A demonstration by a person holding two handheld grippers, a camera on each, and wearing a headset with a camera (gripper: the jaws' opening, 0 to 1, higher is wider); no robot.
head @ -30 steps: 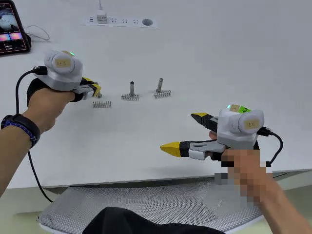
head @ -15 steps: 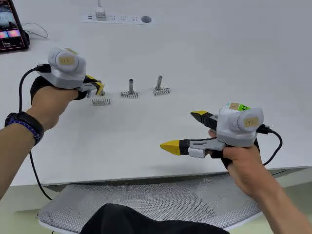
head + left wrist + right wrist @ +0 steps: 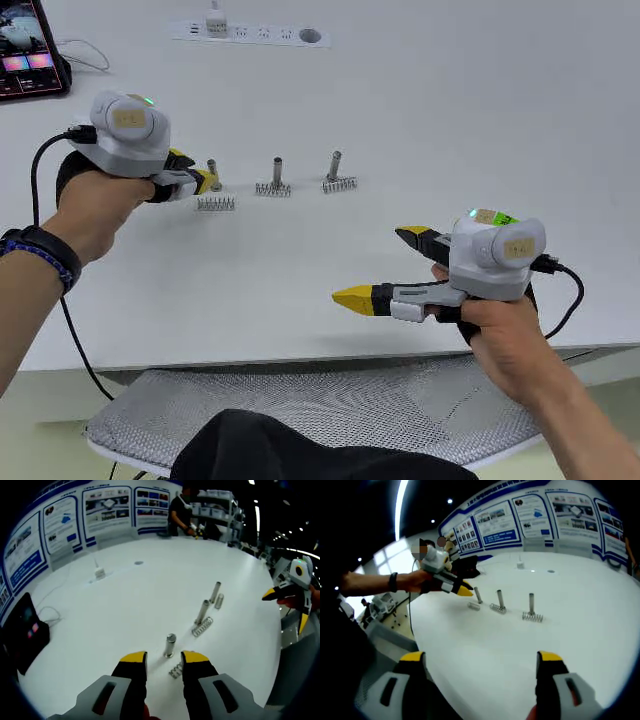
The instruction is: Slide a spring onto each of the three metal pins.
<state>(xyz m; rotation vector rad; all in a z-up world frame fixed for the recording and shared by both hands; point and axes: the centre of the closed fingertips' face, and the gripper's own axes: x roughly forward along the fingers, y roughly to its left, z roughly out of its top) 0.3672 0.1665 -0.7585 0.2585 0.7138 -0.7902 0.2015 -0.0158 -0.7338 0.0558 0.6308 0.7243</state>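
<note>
The left gripper [image 3: 164,656] has its jaws a little apart, with nothing between them. Just ahead of the gap stands the nearest pin [image 3: 170,645], upright on the white bench [image 3: 125,605]. The nearest spring [image 3: 175,670] lies flat at the pin's foot, low between the tips and closer to the right-hand jaw. I cannot tell whether it touches the pin. Farther ahead, off to that same jaw's side, stand the middle pin [image 3: 202,611] and the far pin [image 3: 215,592]. The middle spring [image 3: 201,626] and far spring [image 3: 219,600] lie beside their bases. No spring is on a pin yet.

The right gripper [image 3: 382,267] has its jaws spread wide and bare, with the whole row well ahead of its tips.

Each spring looks like a small coil of thin wire, so probably very light, apt to roll or skitter on the smooth bench, and likely to shoot out of a hard pinch. I would grip it gently across the coils near one end, leaving the other end open to go over the pin's top. The pins look slim and seem to stand free, so a sideways knock may topple one; steadying the shaft low down seems wise
</note>
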